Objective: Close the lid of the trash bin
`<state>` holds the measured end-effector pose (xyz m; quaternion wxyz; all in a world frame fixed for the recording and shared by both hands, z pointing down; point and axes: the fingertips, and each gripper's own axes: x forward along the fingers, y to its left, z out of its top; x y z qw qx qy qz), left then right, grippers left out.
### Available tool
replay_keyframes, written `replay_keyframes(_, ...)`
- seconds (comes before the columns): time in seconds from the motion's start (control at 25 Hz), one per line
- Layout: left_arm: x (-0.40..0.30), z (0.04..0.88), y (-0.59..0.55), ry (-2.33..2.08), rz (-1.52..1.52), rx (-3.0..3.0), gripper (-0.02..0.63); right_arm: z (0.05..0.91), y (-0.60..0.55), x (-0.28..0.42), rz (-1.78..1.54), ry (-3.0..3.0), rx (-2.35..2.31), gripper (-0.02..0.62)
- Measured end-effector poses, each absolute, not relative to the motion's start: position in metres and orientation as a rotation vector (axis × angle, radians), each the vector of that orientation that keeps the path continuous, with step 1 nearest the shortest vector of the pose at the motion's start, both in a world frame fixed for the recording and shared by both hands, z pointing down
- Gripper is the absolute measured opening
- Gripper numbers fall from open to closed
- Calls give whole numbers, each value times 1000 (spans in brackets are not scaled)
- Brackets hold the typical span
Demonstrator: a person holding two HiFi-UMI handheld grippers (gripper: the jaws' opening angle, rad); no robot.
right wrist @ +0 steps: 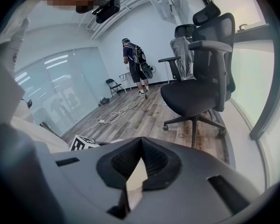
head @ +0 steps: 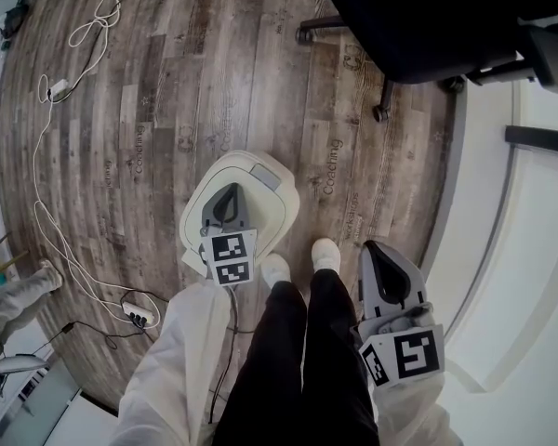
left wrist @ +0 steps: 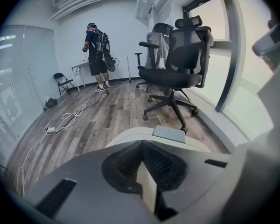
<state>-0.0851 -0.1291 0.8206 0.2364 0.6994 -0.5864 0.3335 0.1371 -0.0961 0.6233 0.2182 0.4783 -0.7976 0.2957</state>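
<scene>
The cream trash bin [head: 260, 214] stands on the wood floor just in front of my feet. Its lid lies flat and looks closed, with a grey panel [head: 265, 175] at the far edge. My left gripper [head: 230, 196] hovers over the lid, jaws shut on nothing. In the left gripper view the lid [left wrist: 129, 136] and grey panel [left wrist: 169, 133] show just beyond the joined tips of the left gripper [left wrist: 142, 143]. My right gripper [head: 378, 255] is off to the right, away from the bin and above the floor, shut and empty; its tips [right wrist: 140, 140] meet.
A black office chair [head: 428, 17] stands beyond the bin on the right. White cables [head: 56, 100] and a power strip [head: 138, 317] lie on the floor at left. A white ledge [head: 502, 249] runs along the right. Another person [left wrist: 96, 55] stands far back.
</scene>
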Motion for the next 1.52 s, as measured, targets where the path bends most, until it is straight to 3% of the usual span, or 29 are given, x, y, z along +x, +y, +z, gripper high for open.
replay_keyframes(0.64, -81, 761, -111, -1650, 762, 1888, 5, 589, -87, 127, 729, -2276, 1290, 23)
replay_keyframes(1.52, -150, 511, -22, -1909, 580, 1831, 5, 430, -53, 58, 551, -2445, 1138, 23)
